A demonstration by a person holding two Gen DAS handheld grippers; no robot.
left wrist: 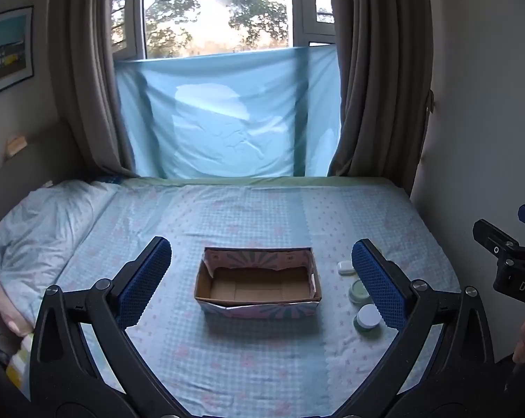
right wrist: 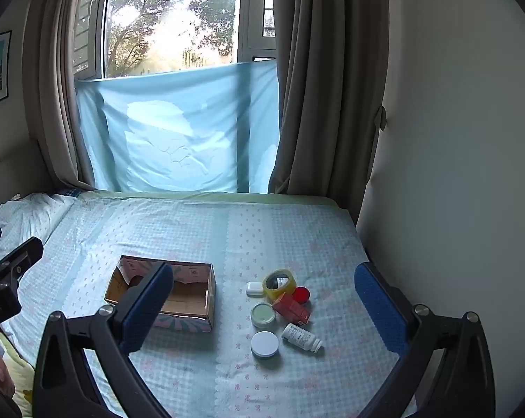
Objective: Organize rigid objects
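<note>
Both grippers hang over the bed point(right wrist: 192, 230), tilted downward, jaws spread wide with nothing between them. The left gripper point(left wrist: 260, 287) frames the cardboard box point(left wrist: 259, 287) at the centre of its view; the box interior is bare. In the right wrist view, the right gripper point(right wrist: 264, 308) frames a cluster right of the box: a tape roll point(right wrist: 279, 284), a red lid point(right wrist: 301, 294), a red carton point(right wrist: 292, 308), a green-lidded jar point(right wrist: 263, 314), a white-lidded jar point(right wrist: 265, 344), a white bottle point(right wrist: 301, 337) lying down and a small white case point(right wrist: 254, 288).
</note>
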